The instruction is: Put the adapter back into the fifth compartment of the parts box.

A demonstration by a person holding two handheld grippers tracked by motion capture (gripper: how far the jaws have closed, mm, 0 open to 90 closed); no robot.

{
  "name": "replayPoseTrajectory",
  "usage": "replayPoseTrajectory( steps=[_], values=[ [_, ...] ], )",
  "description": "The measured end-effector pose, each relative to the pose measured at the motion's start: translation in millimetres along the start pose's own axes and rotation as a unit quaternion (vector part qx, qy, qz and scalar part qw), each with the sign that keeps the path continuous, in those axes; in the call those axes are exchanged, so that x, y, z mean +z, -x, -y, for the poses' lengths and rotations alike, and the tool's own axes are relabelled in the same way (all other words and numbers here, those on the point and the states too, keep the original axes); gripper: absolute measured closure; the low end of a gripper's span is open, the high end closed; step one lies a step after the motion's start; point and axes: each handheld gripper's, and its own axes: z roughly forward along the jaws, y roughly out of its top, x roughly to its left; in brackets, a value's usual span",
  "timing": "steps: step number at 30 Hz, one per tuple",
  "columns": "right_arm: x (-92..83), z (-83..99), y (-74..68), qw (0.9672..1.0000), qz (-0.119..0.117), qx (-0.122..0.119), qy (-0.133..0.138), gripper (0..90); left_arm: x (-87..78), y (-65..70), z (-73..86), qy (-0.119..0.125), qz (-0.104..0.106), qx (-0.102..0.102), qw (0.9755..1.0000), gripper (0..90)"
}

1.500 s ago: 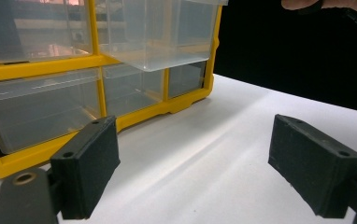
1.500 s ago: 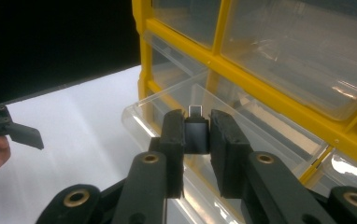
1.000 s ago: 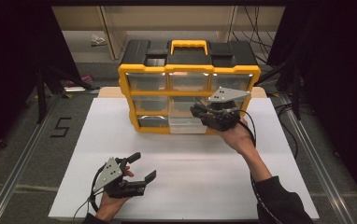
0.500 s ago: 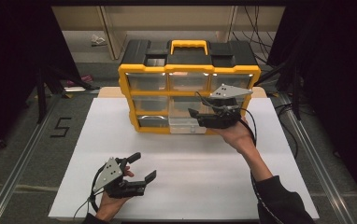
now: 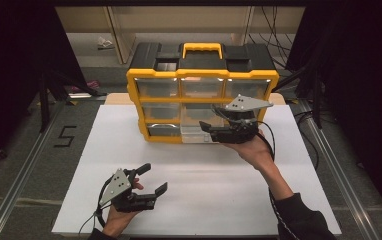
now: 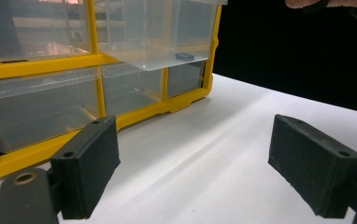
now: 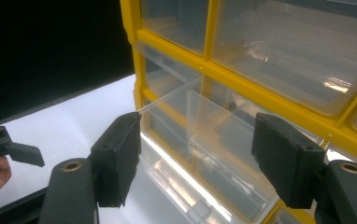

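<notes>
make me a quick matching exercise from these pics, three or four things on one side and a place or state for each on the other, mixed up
Things:
1. left gripper
2. right gripper
3. carry handle
4. clear drawer

Places or states:
A. pulled partway out of the organizer
B. open, low over the white table, near the person
C. yellow, on top of the organizer
D. open, up at the organizer's front

Pairs: 1-B, 2-D, 3-C, 4-A

We see the yellow-framed drawer cabinet [image 5: 201,90] at the white board's [image 5: 199,190] far edge, the right gripper [image 5: 211,129] before its lower drawers, the left gripper [image 5: 153,179] near front left.
</notes>
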Motion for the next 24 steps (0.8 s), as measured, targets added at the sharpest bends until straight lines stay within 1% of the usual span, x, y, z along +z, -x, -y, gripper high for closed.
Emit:
replayPoseTrajectory(
  steps=[7,12,24],
  values=[
    [-4.6,3.7,-5.6,0.9999,-0.010,-0.002,0.007,30.6,-0.1,0.0,0.0,0.000,0.000,0.000,1.0000,15.9],
    [-9.5,8.3,-10.9,0.9997,-0.017,0.000,0.020,28.7,-0.2,0.1,0.0,0.001,0.000,0.000,1.0000,15.9],
    [-21.3,22.9,-20.2,0.9989,-0.025,0.002,0.040,27.1,-0.2,0.3,0.0,-0.001,-0.001,0.001,1.0000,15.9]
  ],
)
